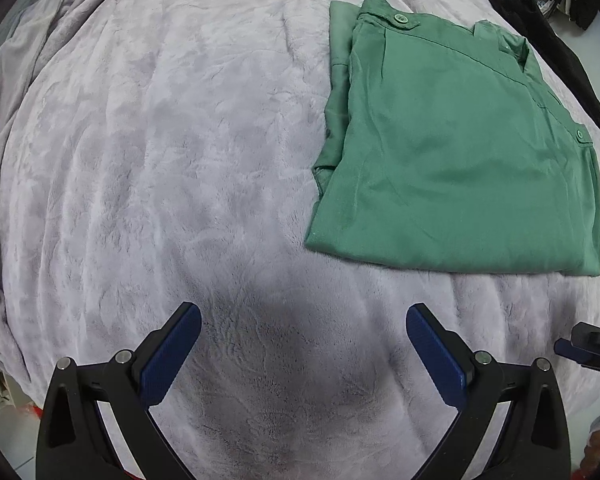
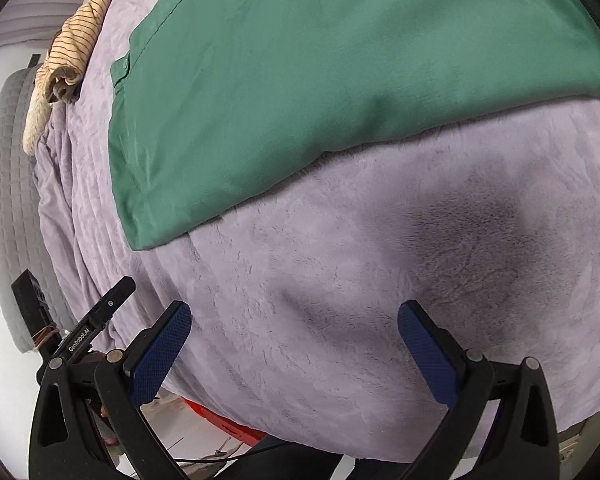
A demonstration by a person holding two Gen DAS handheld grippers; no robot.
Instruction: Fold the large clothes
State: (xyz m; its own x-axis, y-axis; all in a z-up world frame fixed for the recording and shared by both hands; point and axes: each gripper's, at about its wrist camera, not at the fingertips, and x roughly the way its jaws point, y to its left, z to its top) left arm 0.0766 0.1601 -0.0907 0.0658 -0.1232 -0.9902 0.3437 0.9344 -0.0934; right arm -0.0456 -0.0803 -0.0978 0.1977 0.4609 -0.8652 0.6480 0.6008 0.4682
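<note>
Across bed, lilac plush blanket [image 1: 160, 160] covers whole surface. Green garment [image 1: 460, 152] lies folded flat at 2 o'clock in left wrist view, 12 o'clock in right. Striped cloth [image 2: 66, 60] bunched at 10 o'clock. Left tongs [image 1: 304, 354] wide, empty; right tongs [image 2: 294, 350] wide, empty, both clear of garment.

Green garment [image 1: 452, 152] on pale lilac blanket [image 1: 160, 160]; blue-padded black tongs [image 1: 304, 344]; tan brown-striped cloth [image 2: 76, 36].
</note>
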